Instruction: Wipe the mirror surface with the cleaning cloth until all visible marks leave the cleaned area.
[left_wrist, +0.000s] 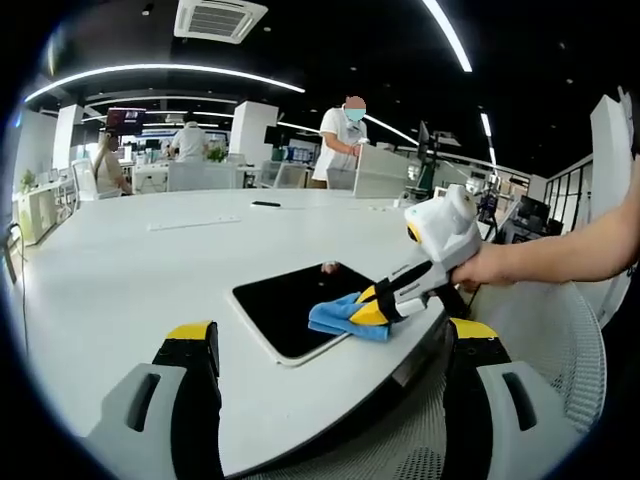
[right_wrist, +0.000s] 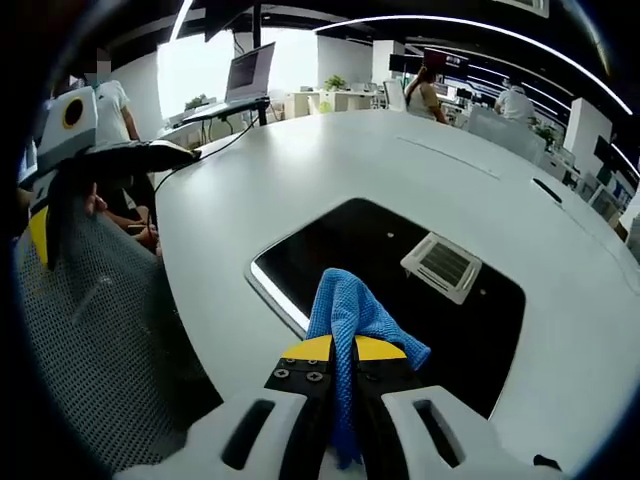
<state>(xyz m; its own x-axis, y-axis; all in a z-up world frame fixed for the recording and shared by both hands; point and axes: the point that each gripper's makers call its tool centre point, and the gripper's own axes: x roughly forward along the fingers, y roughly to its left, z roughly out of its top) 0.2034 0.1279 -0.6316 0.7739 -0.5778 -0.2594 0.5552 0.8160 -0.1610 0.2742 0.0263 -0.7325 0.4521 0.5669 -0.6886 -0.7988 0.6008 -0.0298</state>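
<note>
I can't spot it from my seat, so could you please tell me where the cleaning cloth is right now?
The blue cleaning cloth is pinched in the right claw, resting on the near edge of the mirror lying flat on the white table.

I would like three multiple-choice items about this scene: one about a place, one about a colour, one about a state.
1. Where does the mirror lie?
A. flat on the white table
B. on a chair
C. upright against a wall

2. What colour is the cloth?
A. red
B. blue
C. green

3. How is the right gripper?
A. wide open, holding nothing
B. shut on a pen
C. shut on the cloth

Answers:
1. A, as the dark mirror lies flat near the table's edge in both views.
2. B, as the cloth looks blue in both views.
3. C, as the right gripper view shows the cloth pinched between the yellow-tipped jaws and resting at the mirror's near edge.
</note>
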